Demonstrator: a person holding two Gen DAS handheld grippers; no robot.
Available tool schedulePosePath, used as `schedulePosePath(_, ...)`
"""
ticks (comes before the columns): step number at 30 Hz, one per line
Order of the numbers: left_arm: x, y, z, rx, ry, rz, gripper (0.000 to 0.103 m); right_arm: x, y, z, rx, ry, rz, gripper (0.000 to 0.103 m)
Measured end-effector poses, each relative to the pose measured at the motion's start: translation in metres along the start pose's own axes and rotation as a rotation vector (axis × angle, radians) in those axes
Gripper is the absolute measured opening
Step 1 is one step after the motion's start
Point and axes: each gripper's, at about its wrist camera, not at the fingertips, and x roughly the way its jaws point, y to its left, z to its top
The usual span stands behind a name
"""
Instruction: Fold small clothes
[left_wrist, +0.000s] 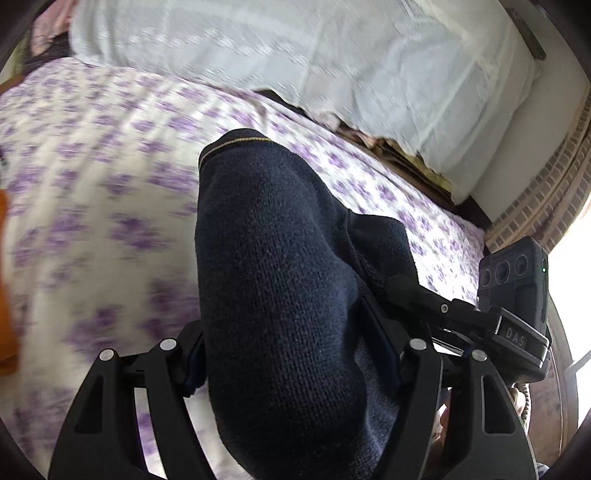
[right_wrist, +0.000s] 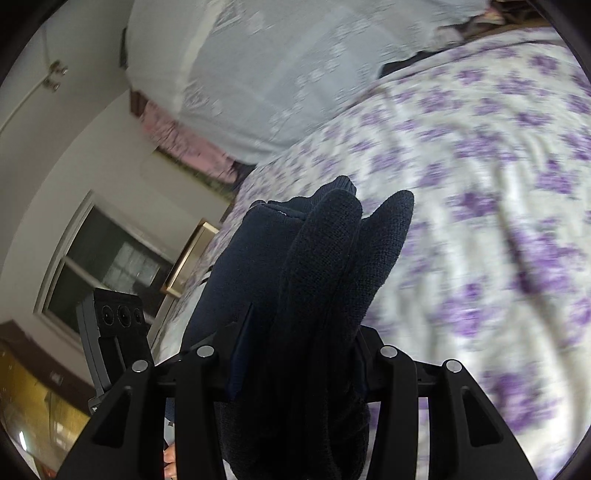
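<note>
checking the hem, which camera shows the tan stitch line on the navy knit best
Left wrist: the tan stitch line runs sharply along the top edge of the navy knit. Right wrist shows only bunched folds of the knit, no stitching.

Coarse matt navy knit garment (left_wrist: 273, 236); soft printed cotton-like bedsheet (left_wrist: 92, 155); matt black plastic gripper (left_wrist: 291, 369) frame.

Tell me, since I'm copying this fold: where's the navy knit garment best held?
At its bunched ends, one per gripper, as now: the navy knit garment fills the left gripper and right gripper, approached from above the floral bedspread.
</note>
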Motion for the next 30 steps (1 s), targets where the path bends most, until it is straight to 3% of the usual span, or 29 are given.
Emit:
schedulePosePath(17,-0.196,0.122,0.023,-0.130,-0.283,0.259,0.069,0.146,0.195,0.006,-0.160,0.190,0.244,0.046)
schedulePosePath(22,-0.223,0.159,0.028,-0.186,-0.318,0.308,0.068,0.190,0.229,0.000,-0.167,0.262,0.278,0.046)
schedulePosePath(30,-0.228,0.207,0.020,-0.265,-0.312,0.347,0.068,0.241,0.239,-0.013,-0.159,0.343,0.267,0.046)
